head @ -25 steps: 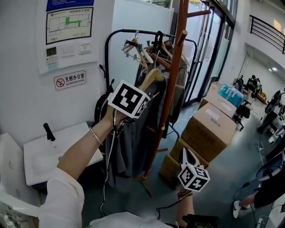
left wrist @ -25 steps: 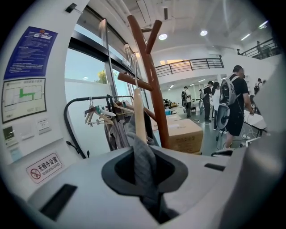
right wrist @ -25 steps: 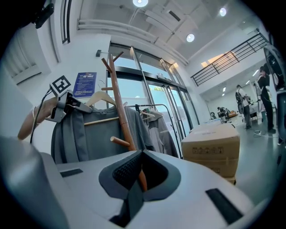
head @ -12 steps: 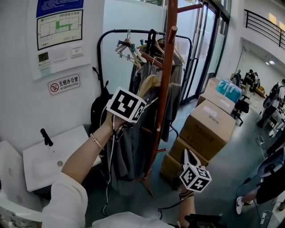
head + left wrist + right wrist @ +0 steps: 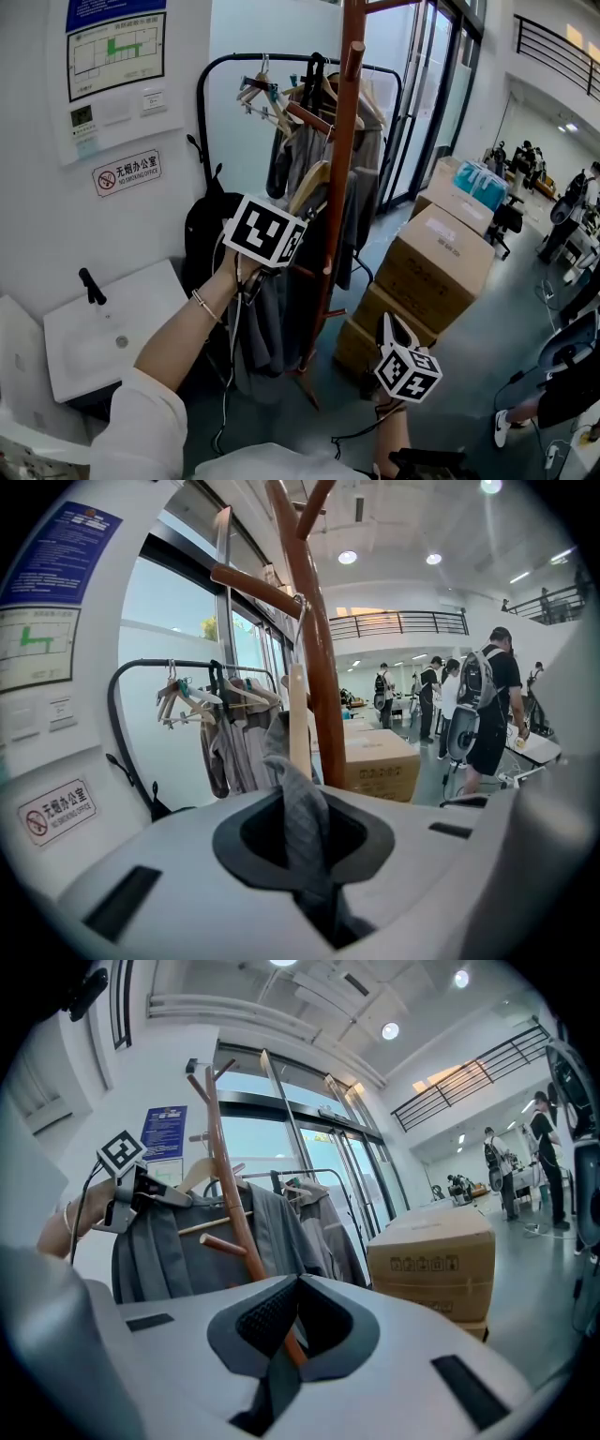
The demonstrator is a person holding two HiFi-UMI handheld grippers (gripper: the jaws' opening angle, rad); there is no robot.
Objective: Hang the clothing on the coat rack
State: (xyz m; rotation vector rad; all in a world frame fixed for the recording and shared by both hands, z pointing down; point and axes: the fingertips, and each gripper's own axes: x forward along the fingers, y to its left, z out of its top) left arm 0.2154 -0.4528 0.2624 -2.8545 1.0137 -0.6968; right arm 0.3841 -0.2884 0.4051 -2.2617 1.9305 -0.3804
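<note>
A grey garment [image 5: 258, 328] hangs on a wooden hanger [image 5: 311, 183] right beside the brown wooden coat rack [image 5: 337, 159], below its upper pegs. My left gripper [image 5: 274, 246] is shut on the garment's cloth near the collar; in the left gripper view a grey fold [image 5: 302, 808] fills the jaws, with the hanger [image 5: 298, 714] and the rack pole [image 5: 321, 677] just beyond. My right gripper [image 5: 388, 324] hangs low at the right, near the boxes, fingers together and holding nothing. In the right gripper view the garment [image 5: 178, 1251] drapes against the rack [image 5: 225, 1176].
Behind the coat rack stands a black metal clothes rail [image 5: 211, 70] with hangers and several garments. Stacked cardboard boxes [image 5: 441, 262] sit to the right on the floor. A white sink [image 5: 103, 337] is at the left wall, with a black backpack [image 5: 202, 239] beside it. People stand at far right.
My left gripper has sunk a little with the hanger and garment, staying close to the rack pole. The right gripper has hardly shifted.
</note>
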